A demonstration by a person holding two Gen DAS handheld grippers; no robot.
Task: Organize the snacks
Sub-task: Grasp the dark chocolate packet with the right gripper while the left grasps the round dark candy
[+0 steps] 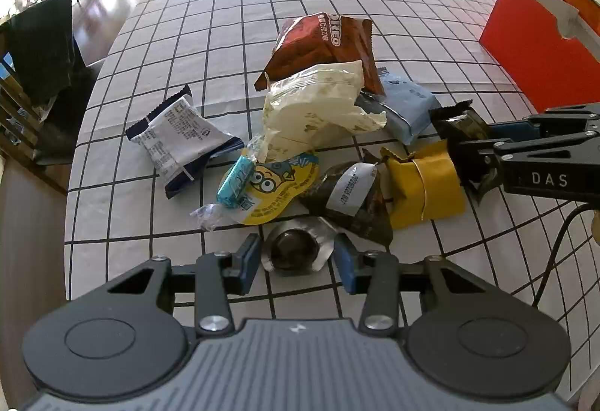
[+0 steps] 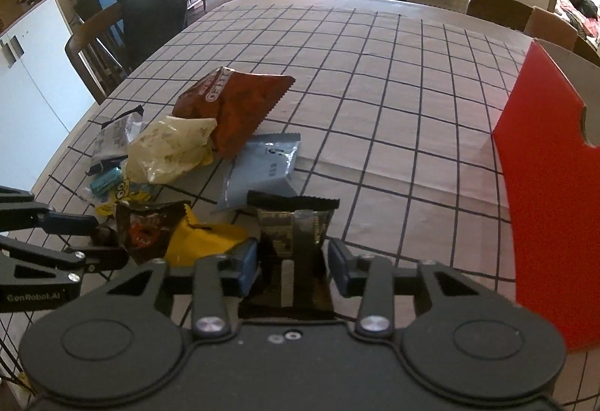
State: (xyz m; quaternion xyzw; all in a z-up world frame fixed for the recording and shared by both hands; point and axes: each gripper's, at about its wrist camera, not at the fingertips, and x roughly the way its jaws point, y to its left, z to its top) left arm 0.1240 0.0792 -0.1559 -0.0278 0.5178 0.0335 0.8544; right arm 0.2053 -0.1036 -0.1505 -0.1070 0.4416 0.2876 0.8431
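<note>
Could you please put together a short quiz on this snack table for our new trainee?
1. What lies between the left gripper's jaws?
2. True or false: in the right wrist view, the red box stands left of the snack pile.
3. Which packet do the right gripper's jaws close on? A) the brown Oreo bag B) the dark packet C) the pale blue packet

Key:
1. The foil-wrapped round snack.
2. False; the red box stands on the right.
3. B, the dark packet.
</note>
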